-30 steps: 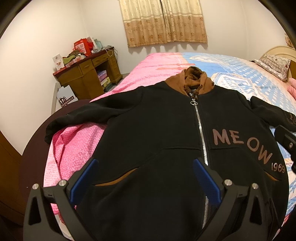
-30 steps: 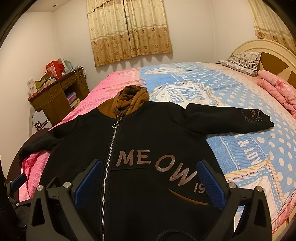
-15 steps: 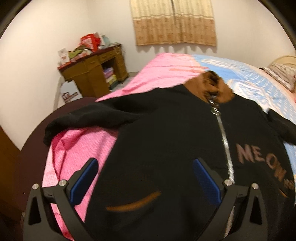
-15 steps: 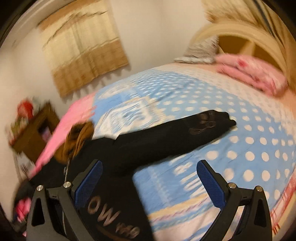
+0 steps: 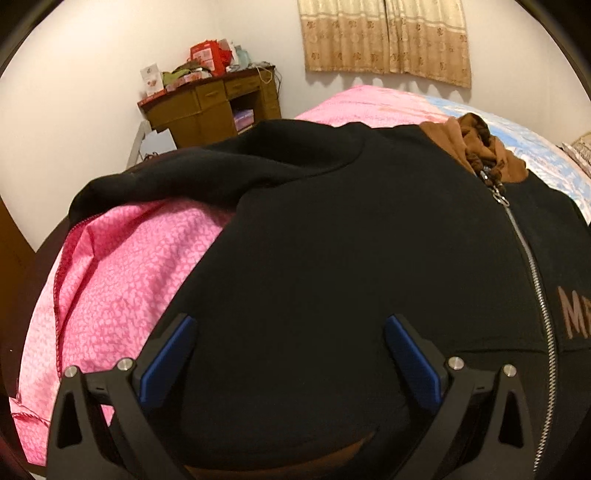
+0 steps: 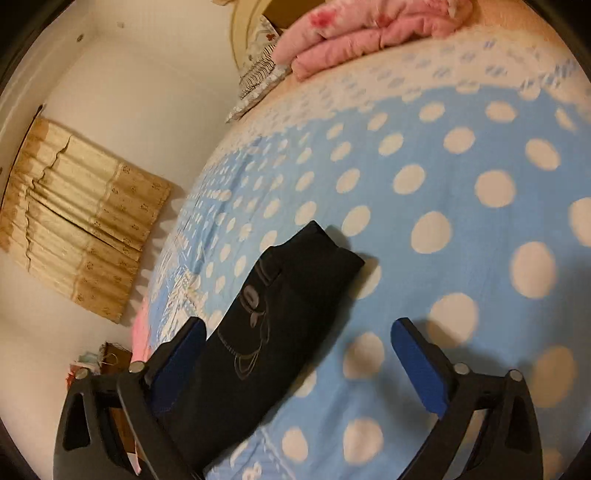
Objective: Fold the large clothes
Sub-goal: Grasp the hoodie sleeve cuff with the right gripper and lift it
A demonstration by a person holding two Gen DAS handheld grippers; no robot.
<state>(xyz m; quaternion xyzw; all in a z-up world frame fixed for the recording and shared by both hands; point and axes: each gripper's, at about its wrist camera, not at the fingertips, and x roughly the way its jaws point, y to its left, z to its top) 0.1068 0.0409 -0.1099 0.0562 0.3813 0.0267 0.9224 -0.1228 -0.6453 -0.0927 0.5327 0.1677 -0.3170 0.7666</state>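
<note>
A black zip hoodie (image 5: 332,251) with a brown hood (image 5: 476,147) lies spread face up on the bed. Its left sleeve (image 5: 207,173) stretches out over the pink cover. My left gripper (image 5: 288,354) is open and empty, low over the hoodie's left front. The right sleeve (image 6: 280,314) lies on the blue dotted sheet, its cuff (image 6: 325,254) pointing away. My right gripper (image 6: 295,354) is open and empty, tilted, with the sleeve between its fingers.
A pink quilt (image 5: 122,280) covers the bed's left side, a blue dotted sheet (image 6: 461,206) the right. A wooden desk (image 5: 214,107) with clutter stands by the wall. Folded pink bedding (image 6: 369,33) and a pillow (image 6: 258,74) lie near the headboard.
My left gripper moved left and lower toward the hoodie's left side. My right gripper swung right, tilted and dropped over the right sleeve near its cuff.
</note>
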